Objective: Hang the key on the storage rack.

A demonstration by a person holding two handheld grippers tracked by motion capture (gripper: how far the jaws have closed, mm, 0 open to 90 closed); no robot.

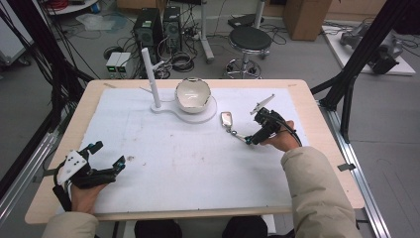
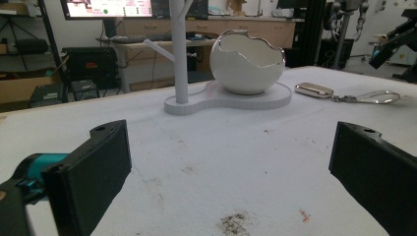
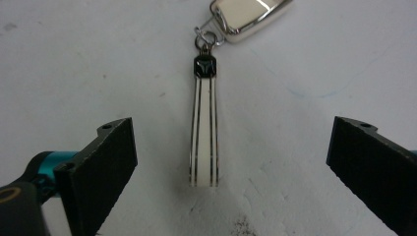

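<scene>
A cream and silver key fob (image 1: 226, 118) (image 3: 246, 14) lies on the white mat, right of the stand. A small ring (image 3: 206, 37) joins it to a cream strap (image 3: 204, 132) with dark stripes, which trails toward me. My right gripper (image 1: 247, 140) (image 3: 231, 162) is open and points down at the strap, which lies flat midway between the two jaws, untouched by either. My left gripper (image 1: 109, 153) (image 2: 228, 167) rests open at the mat's near left corner with nothing between its jaws. From there the fob (image 2: 313, 89) and strap (image 2: 373, 97) show far right.
A white stand base (image 1: 198, 113) (image 2: 275, 98) at the back centre carries an upright post (image 1: 150, 74) (image 2: 179, 49) with a side peg and an egg-shaped white bowl (image 1: 192, 94) (image 2: 246, 61). The white mat (image 1: 173, 163) covers most of the wooden table (image 1: 327, 148). A stool (image 1: 250, 39) stands beyond the table.
</scene>
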